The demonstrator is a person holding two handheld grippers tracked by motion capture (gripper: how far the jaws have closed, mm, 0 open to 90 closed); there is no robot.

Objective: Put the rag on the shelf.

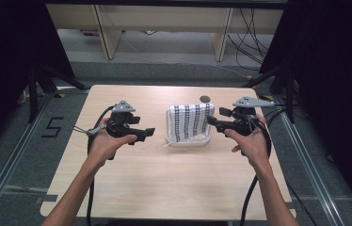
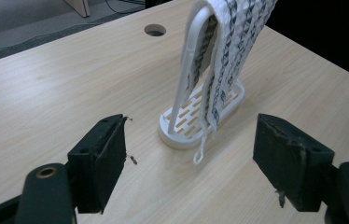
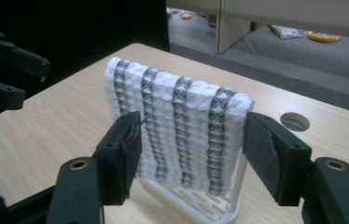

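A white cloth with dark patterned stripes (image 1: pixel 189 121) hangs over a white plastic rack (image 1: pixel 188 141) at the middle of the wooden table (image 1: pixel 164 188). To the rack's left, a hand holds my left gripper (image 1: pixel 148 133) open and aimed at the rack. From the left gripper view the rack base (image 2: pixel 182 135) and the hanging cloth (image 2: pixel 231 51) lie ahead of the empty jaws (image 2: pixel 191 158). On the other side of the rack my right gripper (image 1: pixel 210 121) is open close by the cloth's edge. Its jaws (image 3: pixel 191 154) frame the cloth (image 3: pixel 182 121) without pressing on it.
A round cable hole (image 1: pixel 205 99) sits in the table just behind the rack. Black stands flank the table on both sides, and wooden furniture legs (image 1: pixel 108 33) stand on the floor beyond. The left gripper (image 3: pixel 18 74) shows at the far left of the right gripper view.
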